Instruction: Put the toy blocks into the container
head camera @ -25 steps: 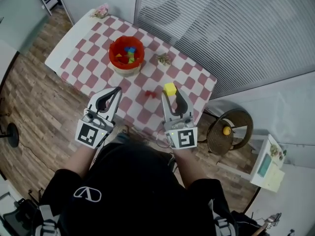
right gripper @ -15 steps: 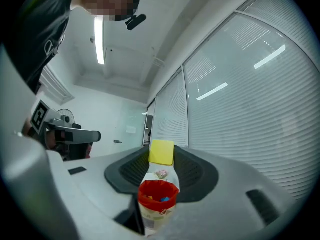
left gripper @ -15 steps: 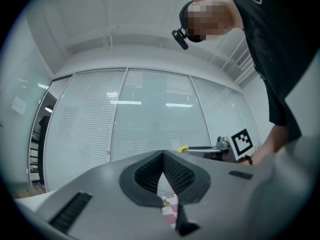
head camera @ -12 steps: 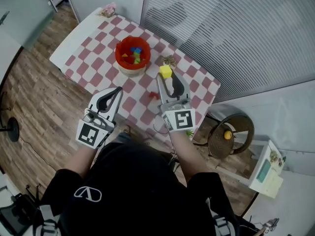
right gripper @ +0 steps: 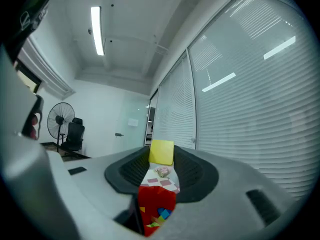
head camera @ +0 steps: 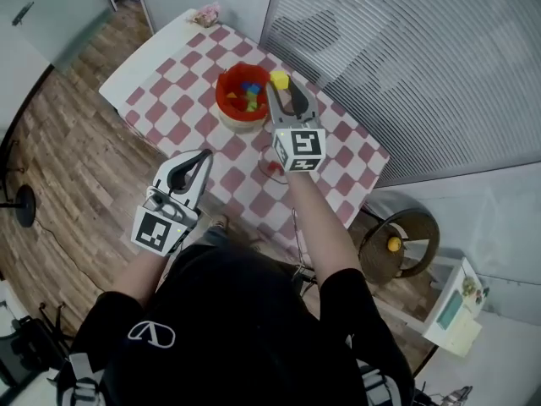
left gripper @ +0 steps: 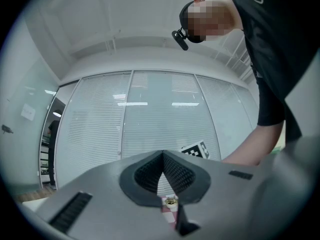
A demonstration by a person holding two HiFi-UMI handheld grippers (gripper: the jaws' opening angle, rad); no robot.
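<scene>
Head view: looks steeply down on a worktop [head camera: 182, 100] under a red-and-white checked cloth, standing on a wood-plank floor [head camera: 76, 167]. Near the worktop's middle, a red container [head camera: 224, 100] holding blocks [head camera: 248, 94] of several colours. At the container's 3 o'clock rim, the right hand-held gripper [head camera: 281, 83], reached out on an extended arm and clamped on a yellow block [head camera: 279, 79]. Block held clear of the cloth; whether over the opening or just outside the rim cannot be told from this angle. At 6 o'clock of that gripper's marker cube [head camera: 300, 149], a small red piece [head camera: 275, 169] lying on the cloth. At 7 o'clock of the container and well apart from it, the left hand-held gripper [head camera: 203, 154] by the worktop's near edge, jaws together and empty. At the worktop's far corner, 11 o'clock, a small pink ornament [head camera: 205, 13]. Left gripper view: ribbed pads [left gripper: 147, 174] meeting at the tips of the left hand-held gripper [left gripper: 162, 156], nothing between them. Behind, slatted glass partitions [left gripper: 160, 119]; at 3 o'clock, the person's forearm [left gripper: 250, 151]. Right gripper view: yellow block [right gripper: 161, 151] pinched between the tips of the right hand-held gripper [right gripper: 161, 155]. At 6 o'clock beneath it, through the jaw gap, the red container [right gripper: 152, 204] with its coloured blocks [right gripper: 162, 213]. Between block and container, a strip of checked cloth and the pink ornament [right gripper: 162, 171].
</scene>
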